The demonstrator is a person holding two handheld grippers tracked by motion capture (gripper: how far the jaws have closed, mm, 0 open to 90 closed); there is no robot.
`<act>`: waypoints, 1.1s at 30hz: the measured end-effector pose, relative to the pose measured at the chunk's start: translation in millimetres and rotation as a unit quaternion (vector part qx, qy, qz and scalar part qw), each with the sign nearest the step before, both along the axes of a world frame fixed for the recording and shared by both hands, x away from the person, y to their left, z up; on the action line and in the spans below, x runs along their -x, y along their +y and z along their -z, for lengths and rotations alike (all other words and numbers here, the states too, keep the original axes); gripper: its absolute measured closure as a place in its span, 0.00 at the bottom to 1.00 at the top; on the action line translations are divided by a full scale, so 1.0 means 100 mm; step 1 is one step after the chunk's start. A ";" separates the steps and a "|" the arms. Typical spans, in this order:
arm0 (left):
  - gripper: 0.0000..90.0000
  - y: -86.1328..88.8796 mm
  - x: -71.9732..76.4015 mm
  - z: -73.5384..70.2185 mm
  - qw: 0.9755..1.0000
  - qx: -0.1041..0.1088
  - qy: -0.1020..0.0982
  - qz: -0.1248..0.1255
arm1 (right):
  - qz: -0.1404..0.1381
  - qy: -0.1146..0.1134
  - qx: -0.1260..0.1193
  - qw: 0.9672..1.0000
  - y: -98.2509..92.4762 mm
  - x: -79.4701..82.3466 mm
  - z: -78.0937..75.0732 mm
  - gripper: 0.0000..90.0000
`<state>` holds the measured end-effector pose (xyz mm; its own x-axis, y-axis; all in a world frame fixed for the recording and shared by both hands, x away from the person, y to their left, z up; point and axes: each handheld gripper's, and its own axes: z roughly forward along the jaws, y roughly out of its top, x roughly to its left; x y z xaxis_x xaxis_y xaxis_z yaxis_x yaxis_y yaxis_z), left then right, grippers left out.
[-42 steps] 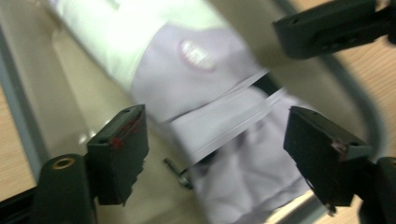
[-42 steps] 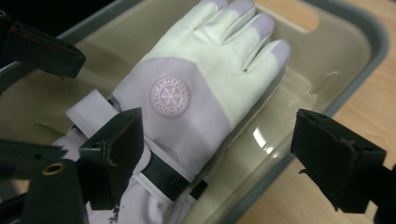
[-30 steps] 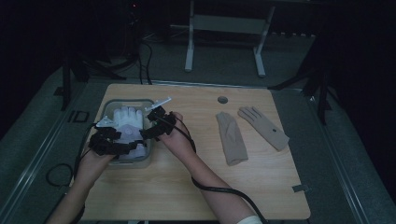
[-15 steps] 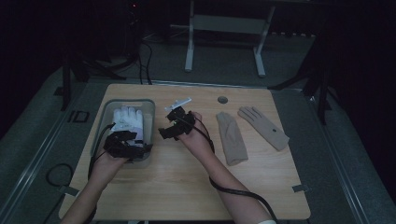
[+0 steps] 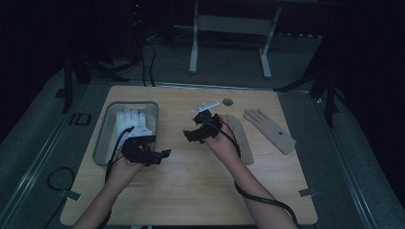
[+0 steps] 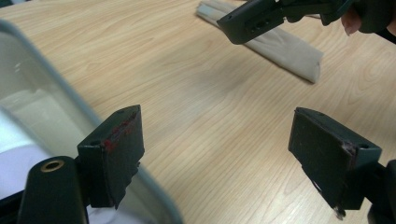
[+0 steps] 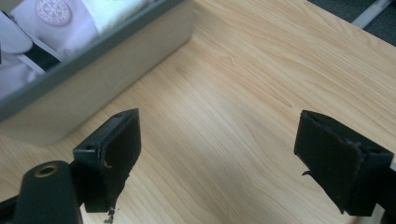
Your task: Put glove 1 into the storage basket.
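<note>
**Hovering over bare wood, both grippers empty**

Hovering at the centre left of the high view, the left gripper sits just off the lower right corner of the tray, its jaws spread wide with nothing between them. In the left gripper view its jaws frame bare table, with the tray's rim curving down the left of the frame and white cloth behind it.

The right gripper is at the middle of the high view, also with jaws spread apart and empty. In the right gripper view the tray's grey wall crosses the upper left, and the white gloves lie inside it; bare wood lies between the jaws.

White gloves fill the upper half of the tray in the high view. Two beige gloves lie flat on the table right of centre: the near glove is partly covered by the right hand, and the far glove lies apart, further right. In the left gripper view the near glove shows at the top, with the right gripper's jaw in front of it.

A small round hole sits near the table's top edge. Cables trail from both grippers toward the bottom of the frame.
</note>
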<state>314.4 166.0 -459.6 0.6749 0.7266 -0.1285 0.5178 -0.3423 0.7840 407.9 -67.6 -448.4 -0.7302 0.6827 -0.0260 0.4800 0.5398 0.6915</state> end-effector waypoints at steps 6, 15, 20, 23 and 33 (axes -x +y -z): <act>0.19 -0.20 0.02 0.03 0.999 0.016 -0.021 0.044 | 0.007 -0.003 -0.010 1.000 -0.26 0.10 -0.01 0.16; 0.13 -0.42 0.04 0.16 0.998 0.023 -0.014 0.064 | 0.008 -0.004 -0.039 0.999 -0.50 0.22 0.02 0.14; 0.04 -0.54 0.08 0.26 0.997 0.027 -0.006 0.078 | 0.002 -0.012 -0.051 0.999 -0.63 0.29 0.05 0.12; 0.02 -0.59 0.12 0.33 0.996 0.031 -0.007 0.083 | 0.003 -0.018 -0.043 0.999 -0.72 0.33 0.08 0.12; 0.02 -0.72 0.20 0.59 0.994 0.037 -0.006 0.099 | 0.022 -0.013 -0.054 0.998 -1.02 0.39 0.28 0.12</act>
<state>294.6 93.9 -518.9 0.8060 0.5679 -0.1666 0.4354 -0.3785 0.8168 368.7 -169.9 -476.1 -0.6994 0.7140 0.0310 0.4829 0.4402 0.7570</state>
